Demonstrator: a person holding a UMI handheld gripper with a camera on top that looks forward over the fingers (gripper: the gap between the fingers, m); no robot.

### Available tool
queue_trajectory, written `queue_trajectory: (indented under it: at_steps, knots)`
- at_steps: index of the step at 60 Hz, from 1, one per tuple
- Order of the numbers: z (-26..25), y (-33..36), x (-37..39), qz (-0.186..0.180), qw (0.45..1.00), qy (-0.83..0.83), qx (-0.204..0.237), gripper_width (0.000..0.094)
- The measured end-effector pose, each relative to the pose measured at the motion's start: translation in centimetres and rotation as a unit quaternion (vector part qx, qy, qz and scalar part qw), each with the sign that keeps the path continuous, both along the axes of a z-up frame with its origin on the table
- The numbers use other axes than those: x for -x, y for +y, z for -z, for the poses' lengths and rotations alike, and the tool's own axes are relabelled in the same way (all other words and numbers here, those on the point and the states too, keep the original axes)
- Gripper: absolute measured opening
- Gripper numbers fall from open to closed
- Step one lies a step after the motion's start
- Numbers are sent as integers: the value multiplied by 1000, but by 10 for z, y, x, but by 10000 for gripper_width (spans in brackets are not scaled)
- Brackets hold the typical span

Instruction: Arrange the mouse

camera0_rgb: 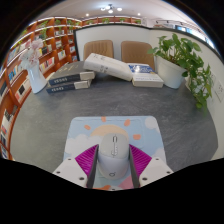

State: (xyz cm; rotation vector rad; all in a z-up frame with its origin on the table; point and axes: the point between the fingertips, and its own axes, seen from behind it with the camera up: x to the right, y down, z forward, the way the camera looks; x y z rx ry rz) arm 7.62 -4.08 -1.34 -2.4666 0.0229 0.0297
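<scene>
- The gripper (113,160) is hanging low over the grey table (60,120), and its two pink-padded fingers (88,157) are sitting on either side of a white mouse (113,147).
- The pads are lying right against the mouse's flanks, so the gripper is looking clamped on it; I am seeing no gap at either side, though the view is tight there.
- The mouse is sitting over a pale mouse mat (112,130) with pastel patches; whether it is resting on the mat or being held just above it, I cannot tell.
- Farther back, well apart from the mat, a stack of books (68,80) is lying beside a vase of flowers (36,68), some white boxes (118,68) are leaning together, and a potted plant (185,58) is spreading its leaves.
- What is worrying me: the mouse shell is smooth and rounded, so the pads could be slipping off it if the hold is shallow, and the mouse would drop or twist askew.
- If the fingers are dragging low, they could be catching the mat's edge and shifting it along with the mouse.
- Letting go while the mouse is tilted would be leaving it crooked on the mat.
</scene>
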Motion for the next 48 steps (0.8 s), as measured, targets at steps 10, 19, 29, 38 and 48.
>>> queue_trajectory:
  at_steps: [10, 19, 29, 38, 48]
  knots:
    - [-24, -6, 4, -16, 1000, -22, 16, 827]
    - [-92, -14, 7, -7, 999, -35, -26, 830]
    - [-184, -37, 12, 19, 995, -36, -89, 830]
    - [-238, -62, 26, 31, 990, -35, -133, 832]
    - [-265, -86, 48, 35, 986, -17, -163, 829]
